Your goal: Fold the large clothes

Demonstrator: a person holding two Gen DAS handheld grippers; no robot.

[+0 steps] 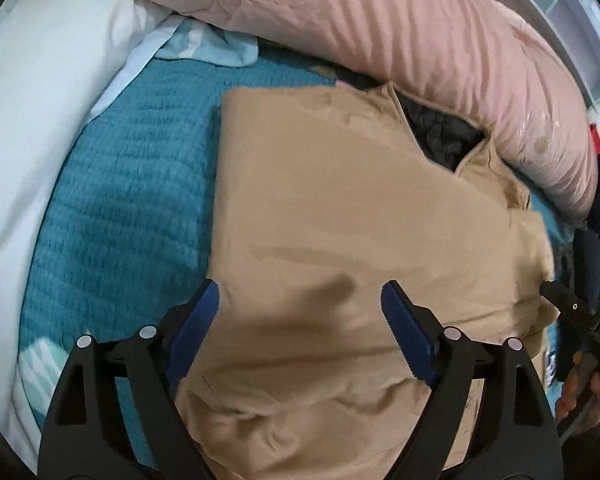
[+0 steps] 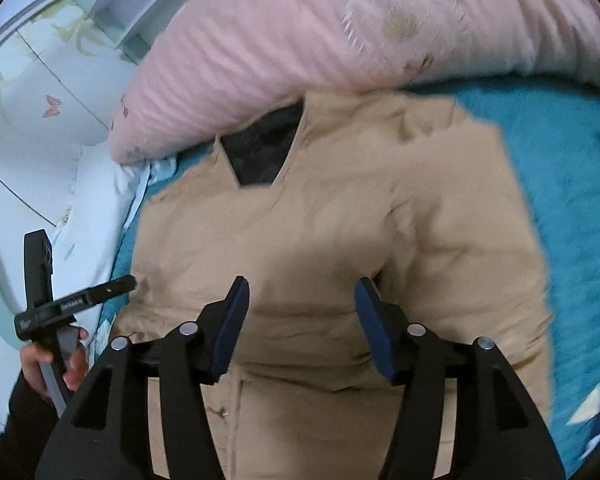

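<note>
A tan jacket (image 1: 340, 208) lies spread on a teal blanket (image 1: 132, 184), its collar open on a dark lining (image 1: 440, 132). My left gripper (image 1: 300, 292) hovers open over the jacket's lower part, its blue pads wide apart with nothing pinched. In the right wrist view the same jacket (image 2: 320, 232) fills the middle, with the dark lining (image 2: 260, 152) at the neck. My right gripper (image 2: 302, 282) stands open just above the chest area, with only loose cloth under it and no fold between the pads.
A rolled pink duvet (image 1: 380, 20) lies against the jacket's collar end. A white pillow (image 1: 32, 120) sits to the left. A hand (image 2: 40, 360) holds the other gripper beside the jacket. White patterned sheets (image 2: 28, 100) border the blanket (image 2: 572, 200).
</note>
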